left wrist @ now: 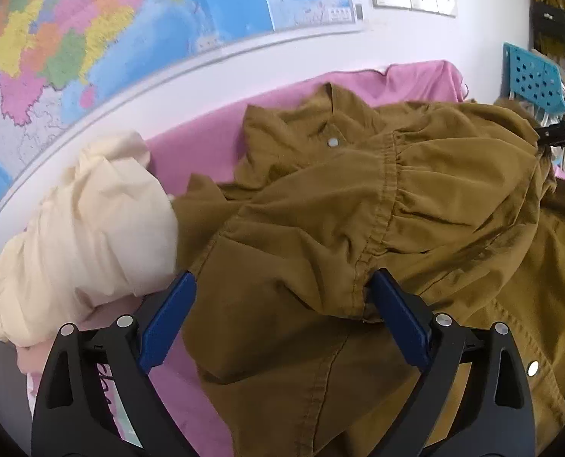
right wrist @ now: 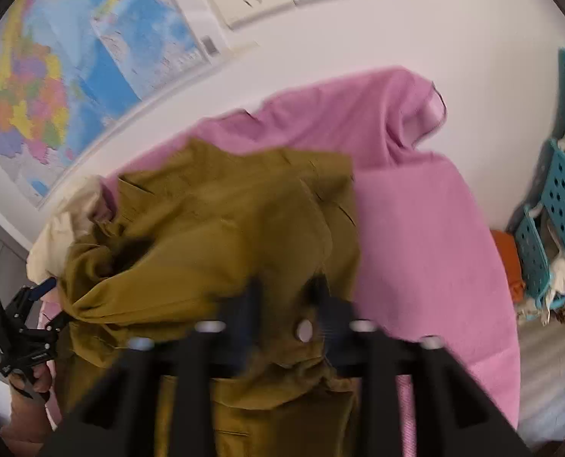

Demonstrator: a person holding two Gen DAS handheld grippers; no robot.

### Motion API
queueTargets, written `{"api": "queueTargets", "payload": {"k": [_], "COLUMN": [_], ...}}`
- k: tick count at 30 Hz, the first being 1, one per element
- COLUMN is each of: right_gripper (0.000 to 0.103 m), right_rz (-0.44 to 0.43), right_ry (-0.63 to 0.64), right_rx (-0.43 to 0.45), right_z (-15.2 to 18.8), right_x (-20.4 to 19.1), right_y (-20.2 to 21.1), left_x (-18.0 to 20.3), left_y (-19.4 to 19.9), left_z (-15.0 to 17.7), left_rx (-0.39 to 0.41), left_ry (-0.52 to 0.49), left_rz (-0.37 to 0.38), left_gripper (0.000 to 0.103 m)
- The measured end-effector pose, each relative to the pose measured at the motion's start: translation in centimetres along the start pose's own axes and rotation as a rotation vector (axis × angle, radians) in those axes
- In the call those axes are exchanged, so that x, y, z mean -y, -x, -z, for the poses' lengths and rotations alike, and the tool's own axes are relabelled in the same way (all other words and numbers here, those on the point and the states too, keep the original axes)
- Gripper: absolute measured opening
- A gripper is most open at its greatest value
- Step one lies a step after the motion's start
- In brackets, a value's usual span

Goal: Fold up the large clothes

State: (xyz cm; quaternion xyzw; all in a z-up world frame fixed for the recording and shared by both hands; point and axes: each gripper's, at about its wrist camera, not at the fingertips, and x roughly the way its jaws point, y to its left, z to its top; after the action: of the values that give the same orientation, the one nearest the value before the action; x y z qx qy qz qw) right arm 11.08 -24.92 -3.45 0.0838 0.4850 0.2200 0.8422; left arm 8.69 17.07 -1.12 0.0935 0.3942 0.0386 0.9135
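Nearest the left wrist camera, the left gripper (left wrist: 282,304) stands wide open over the mustard-brown jacket (left wrist: 396,209) — its blue pads (left wrist: 168,320) straddle a gathered hem without pressing it. From the right wrist view, the right gripper (right wrist: 288,297) is blurred, jaws partly apart with jacket cloth between them; whether it grips I cannot tell. Beyond, the jacket lies crumpled on the pink-covered table (right wrist: 434,247), a cream garment (left wrist: 84,236) beside it — a map (left wrist: 92,38) hangs on the wall behind.

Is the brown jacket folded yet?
Not yet. The brown jacket lies bunched on the pink sheet, one part flopped over. The left gripper is open around a seam; the blurred right gripper straddles cloth. Flattening and folding remain.
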Motion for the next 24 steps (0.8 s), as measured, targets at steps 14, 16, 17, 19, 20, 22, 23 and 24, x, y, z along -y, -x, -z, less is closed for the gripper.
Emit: {"api": "queueTargets", "payload": {"k": [14,16,17,19,20,22,23,24], "right_gripper": [0.049,0.013,0.011,0.011,0.011,0.011,0.011,0.011], "right_rz": [-0.027,-0.011,-0.012,-0.022,-0.025,-0.009,0.022,0.055], "right_ry": [0.68,0.655,0.631,0.547,0.523,0.496,0.503,0.521], "right_rx": [0.069,0.012,-0.001,-0.012,-0.008,-0.002,-0.008,-0.029], "right_z": [3.2,2.2,1.5,-0.5,-1.1,-2.3,-2.4,-2.3], "right_x": [-14.9,-14.9,-14.7,-13.8,-13.8,-13.9,-14.2,-14.5], "right_y": [-0.7,-2.9,-3.6,-5.1,-5.5,-6.9,-7.9,-9.1], "left_x": [-2.2,-2.0,-2.0,-2.0,-1.9,-1.7,-1.5,-1.1], "left_y": [2.9,2.4,2.4,2.3,2.4,2.5,2.5,2.4], "left_z": [-0.4,-0.6,-0.6,-0.8,-0.9,-1.3,-1.4,-1.5], "left_rx": [0.105,0.098,0.099,0.111,0.12,0.134,0.141,0.144], "left_ry": [0.083,0.09,0.089,0.087,0.085,0.086,0.081,0.069], "left_rz": [0.053,0.048,0.041,0.019,0.012,0.028,0.035,0.047], "left_gripper": [0.092,0.092,0.092,0.092,0.092,0.092,0.092,0.092]}}
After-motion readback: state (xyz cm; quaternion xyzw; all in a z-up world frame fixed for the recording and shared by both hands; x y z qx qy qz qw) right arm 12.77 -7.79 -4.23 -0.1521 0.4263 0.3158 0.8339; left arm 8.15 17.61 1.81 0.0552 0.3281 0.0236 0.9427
